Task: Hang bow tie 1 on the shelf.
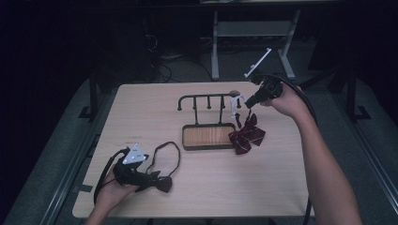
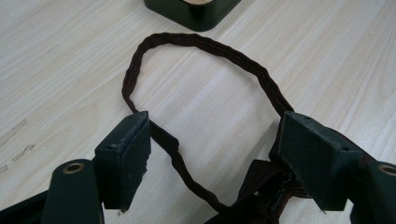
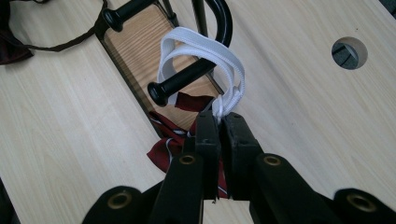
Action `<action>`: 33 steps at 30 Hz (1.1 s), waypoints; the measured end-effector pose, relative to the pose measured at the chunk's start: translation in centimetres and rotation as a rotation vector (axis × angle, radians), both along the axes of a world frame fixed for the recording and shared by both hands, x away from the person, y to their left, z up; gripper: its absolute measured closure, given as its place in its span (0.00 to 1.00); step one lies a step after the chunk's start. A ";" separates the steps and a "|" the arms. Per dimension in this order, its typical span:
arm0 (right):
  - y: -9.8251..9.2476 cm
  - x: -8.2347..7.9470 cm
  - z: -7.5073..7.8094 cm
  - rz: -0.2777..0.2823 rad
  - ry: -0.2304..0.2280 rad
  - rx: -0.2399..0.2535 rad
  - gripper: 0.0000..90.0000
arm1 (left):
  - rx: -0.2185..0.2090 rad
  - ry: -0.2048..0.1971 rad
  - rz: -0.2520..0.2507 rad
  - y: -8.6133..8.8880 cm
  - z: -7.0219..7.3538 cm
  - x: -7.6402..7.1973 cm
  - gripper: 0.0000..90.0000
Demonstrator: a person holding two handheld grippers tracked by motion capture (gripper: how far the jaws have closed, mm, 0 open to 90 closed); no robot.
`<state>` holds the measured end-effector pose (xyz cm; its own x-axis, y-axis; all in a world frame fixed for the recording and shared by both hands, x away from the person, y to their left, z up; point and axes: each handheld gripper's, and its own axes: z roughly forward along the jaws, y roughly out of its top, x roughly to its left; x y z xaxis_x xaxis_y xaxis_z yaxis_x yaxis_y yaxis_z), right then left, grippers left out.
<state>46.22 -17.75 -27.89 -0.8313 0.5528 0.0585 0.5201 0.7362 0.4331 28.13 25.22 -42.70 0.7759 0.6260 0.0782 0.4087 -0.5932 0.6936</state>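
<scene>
R jaws pinching 1 white strap point(image 3: 205, 46), 2 bow ties, 1 rack point(image 3: 187, 79)

Looked over every view for print, labels, brands, numbers and signs; found none legible anywhere, whether on wood, fabric, metal or anything else in sight.

Right hand-held gripper point(image 3: 219, 122) clamped tight, left hand-held gripper point(image 2: 215, 140) spread wide.
</scene>
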 end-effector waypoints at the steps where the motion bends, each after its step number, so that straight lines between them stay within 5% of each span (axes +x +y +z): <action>1: 0.0 0.0 -0.1 -0.003 0.001 0.001 0.95 | 0.002 0.002 -0.001 0.0 0.0 0.0 0.28; 33: -2.3 -2.0 -2.0 0.022 0.021 0.077 0.82 | 0.015 0.013 -0.002 -0.1 -0.2 0.0 0.28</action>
<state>44.26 -20.05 -29.92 -0.8414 0.5273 0.1180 0.5136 0.7124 0.4783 28.17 25.14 -42.86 0.7780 0.6235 0.0774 0.4168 -0.6045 0.6789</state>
